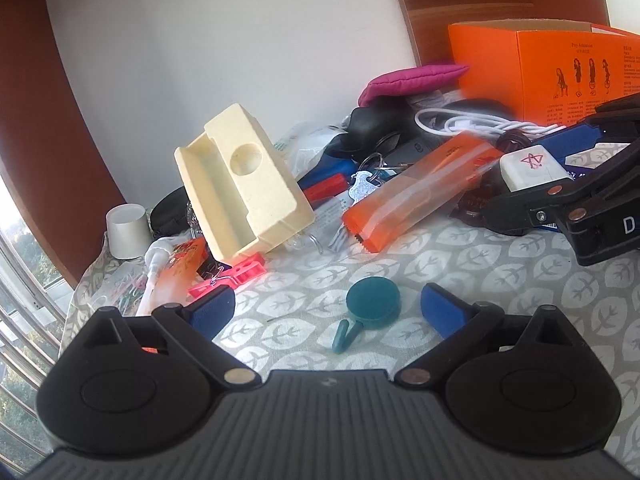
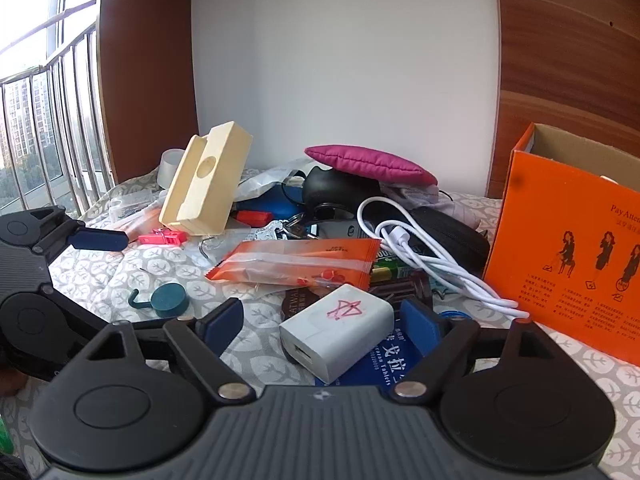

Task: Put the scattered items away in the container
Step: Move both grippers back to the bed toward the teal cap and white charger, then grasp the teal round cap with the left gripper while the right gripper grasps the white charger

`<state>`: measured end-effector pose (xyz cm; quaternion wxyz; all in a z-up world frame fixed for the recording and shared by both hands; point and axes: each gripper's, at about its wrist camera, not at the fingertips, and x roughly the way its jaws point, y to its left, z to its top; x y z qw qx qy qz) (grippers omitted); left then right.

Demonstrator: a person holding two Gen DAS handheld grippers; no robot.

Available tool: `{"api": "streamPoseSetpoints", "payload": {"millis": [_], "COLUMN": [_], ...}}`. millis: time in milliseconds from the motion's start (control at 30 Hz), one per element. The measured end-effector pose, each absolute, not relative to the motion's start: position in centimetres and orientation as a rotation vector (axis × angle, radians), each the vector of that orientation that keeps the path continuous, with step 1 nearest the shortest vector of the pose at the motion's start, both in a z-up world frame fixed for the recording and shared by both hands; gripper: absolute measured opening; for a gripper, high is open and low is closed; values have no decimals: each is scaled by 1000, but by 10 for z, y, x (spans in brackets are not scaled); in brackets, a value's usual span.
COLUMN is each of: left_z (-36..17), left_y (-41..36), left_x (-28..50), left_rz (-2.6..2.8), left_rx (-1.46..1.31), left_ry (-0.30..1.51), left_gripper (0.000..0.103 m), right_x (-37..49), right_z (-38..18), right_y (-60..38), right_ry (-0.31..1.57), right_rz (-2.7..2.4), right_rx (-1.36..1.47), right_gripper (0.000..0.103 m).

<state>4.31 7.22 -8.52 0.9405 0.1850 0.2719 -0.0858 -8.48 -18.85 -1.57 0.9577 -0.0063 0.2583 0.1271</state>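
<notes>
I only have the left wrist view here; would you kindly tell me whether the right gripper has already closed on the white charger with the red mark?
Observer: Not yet. In the right wrist view the white charger sits between the right gripper's blue pads, and neither pad appears to press on it.
Operator: Thank you. What is it resting on?
Observer: It lies on a blue tablet box, with its USB port facing the camera.
Operator: Is the orange box ready to receive it?
Observer: The orange box stands just to the right with its top open; its brown inner wall is visible.
</notes>
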Motion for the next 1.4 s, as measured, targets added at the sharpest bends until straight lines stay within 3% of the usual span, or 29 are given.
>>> {"api": "streamPoseSetpoints", "payload": {"millis": [100, 200, 333, 400, 500, 533, 1400], "left_z": [-85, -86, -83, -83, -83, -82, -45], "left_y": [70, 67, 67, 67, 70, 70, 53], "left_x": [44, 41, 42, 42, 40, 40, 34], "left_rz": [-198, -240, -304, -322, -348, -356, -365], "left_rx": [379, 394, 365, 354, 328, 318, 324], "left_ry": [557, 562, 596, 602, 613, 618, 547], "left_gripper": [98, 87, 58, 50, 37, 28, 28], "right_x": [-85, -84, -82, -81, -81, -81, -96], "right_z": [-17, -17, -18, -19, -20, -20, 8], "right_y": [-187, -186, -186, -186, -189, -190, -205], "right_ry": [521, 526, 533, 540, 533, 533, 449], "right_rz": [272, 276, 277, 275, 282, 288, 285], "right_rx": [-16, -23, -41, -55, -58, -52, -36], "right_gripper": [80, 80, 77, 75, 58, 58, 58]}}
